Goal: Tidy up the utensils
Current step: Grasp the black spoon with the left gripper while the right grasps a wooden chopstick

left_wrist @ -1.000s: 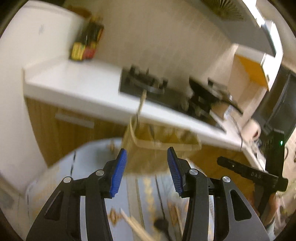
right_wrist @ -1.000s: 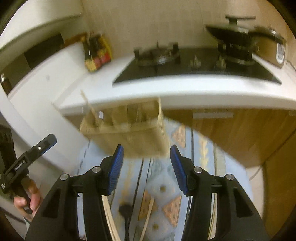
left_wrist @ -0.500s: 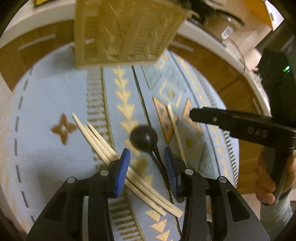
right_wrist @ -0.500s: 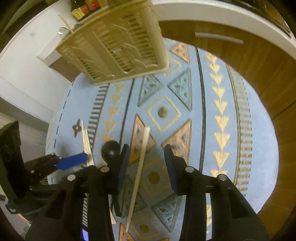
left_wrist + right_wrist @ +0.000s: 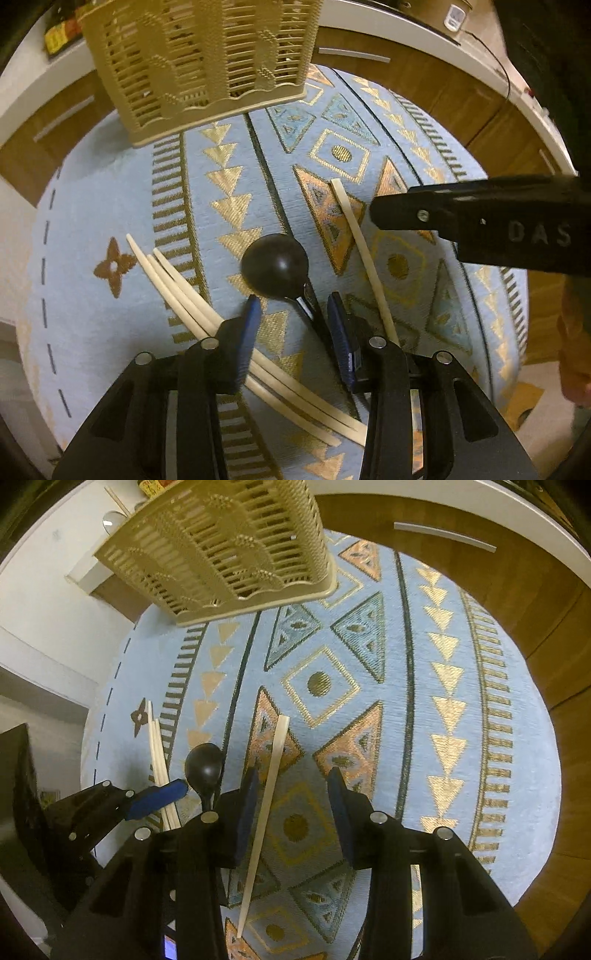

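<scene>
1. Both grippers have dropped from facing the stove and counter a second ago to pointing steeply down at the patterned cloth (image 5: pixel 424 716), and the jaws of each have just been closing in.
2. Left gripper (image 5: pixel 293 325): its blue pads stand apart, not clamped, with the handle of the black spoon (image 5: pixel 275 264) running between them, closer to the right-hand pad. I cannot tell whether that pad brushes the handle.
3. Right gripper (image 5: pixel 291 812): jaws apart as well, straddling the single chopstick (image 5: pixel 271 786), which lies just beside the left-hand pad – no grip that I can see.
4. Three more chopsticks (image 5: pixel 177 291) lie bundled together just beside the spoon, passing under the left gripper's frame.
5. Progress, as I judge it: early. The slatted utensil basket (image 5: pixel 199 62) stands at the far edge of the cloth; something thin pokes up at its back in the right wrist view, too small to name. The spoon and four chopsticks are not yet put away.
6. Room to move: the middle of the cloth between the utensils and the basket is bare, so the path up to the basket looks free.
7. Tight spots – the two grippers work close side by side, the right one's finger reaching across in the left wrist view, near the lone chopstick's far end. The cloth's round edge drops off near the wooden cabinet fronts (image 5: pixel 535 602) beyond.
</scene>
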The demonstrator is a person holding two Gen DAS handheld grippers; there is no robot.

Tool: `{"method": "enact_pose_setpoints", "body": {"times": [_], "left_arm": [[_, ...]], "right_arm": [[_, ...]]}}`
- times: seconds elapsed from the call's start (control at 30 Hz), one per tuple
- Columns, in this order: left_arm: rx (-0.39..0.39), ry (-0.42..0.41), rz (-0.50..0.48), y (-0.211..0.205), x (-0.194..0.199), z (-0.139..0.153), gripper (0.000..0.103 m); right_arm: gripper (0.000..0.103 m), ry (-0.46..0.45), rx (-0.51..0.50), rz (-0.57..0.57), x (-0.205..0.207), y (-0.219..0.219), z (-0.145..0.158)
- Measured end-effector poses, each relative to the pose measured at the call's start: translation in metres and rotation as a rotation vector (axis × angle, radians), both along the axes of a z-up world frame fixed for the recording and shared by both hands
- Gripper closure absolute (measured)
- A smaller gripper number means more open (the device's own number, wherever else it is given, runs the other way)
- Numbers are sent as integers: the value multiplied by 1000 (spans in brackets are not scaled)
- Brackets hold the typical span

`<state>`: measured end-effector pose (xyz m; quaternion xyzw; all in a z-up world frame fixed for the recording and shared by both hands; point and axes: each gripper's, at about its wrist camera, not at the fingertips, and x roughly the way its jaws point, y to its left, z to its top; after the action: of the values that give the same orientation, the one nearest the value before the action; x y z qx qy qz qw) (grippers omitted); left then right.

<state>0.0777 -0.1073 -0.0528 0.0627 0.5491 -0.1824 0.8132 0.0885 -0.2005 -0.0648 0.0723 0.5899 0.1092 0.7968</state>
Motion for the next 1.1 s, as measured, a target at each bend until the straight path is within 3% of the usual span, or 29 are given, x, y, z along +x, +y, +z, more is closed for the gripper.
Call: {"method": "enact_pose_setpoints", "body": {"times": [0.2, 0.3, 0.5, 0.6, 0.7, 0.83, 0.9, 0.93, 1.0, 1.1], "left_arm": [[32, -34, -30, 0, 0, 1, 92], [18, -26, -31, 7, 1, 3, 94], [14, -11, -22, 22, 5, 4, 95], [15, 6, -30, 26, 6, 5, 93], [38, 7, -55, 21, 5, 6, 87], [101, -25, -88, 7, -1, 4, 83], [132, -52, -87, 3, -4, 4, 94], [135, -57, -87, 3, -4, 4, 95], [108, -55, -78, 6, -5, 6, 99], [5, -102, -61, 17, -10, 20, 99]], "right_arm": [[77, 43, -15, 31, 8, 17, -12], [78, 42, -50, 47, 10, 29, -14], [78, 47, -142, 89, 10, 48, -14], [86, 39, -220, 117, 8, 60, -16], [97, 42, -225, 153, 6, 66, -16], [98, 24, -236, 181, 0, 71, -17], [99, 17, -238, 186, -3, 71, -17], [99, 15, -232, 187, -4, 71, -16], [99, -8, -209, 185, -6, 67, -11], [99, -73, -141, 185, -14, 47, 9]]}}
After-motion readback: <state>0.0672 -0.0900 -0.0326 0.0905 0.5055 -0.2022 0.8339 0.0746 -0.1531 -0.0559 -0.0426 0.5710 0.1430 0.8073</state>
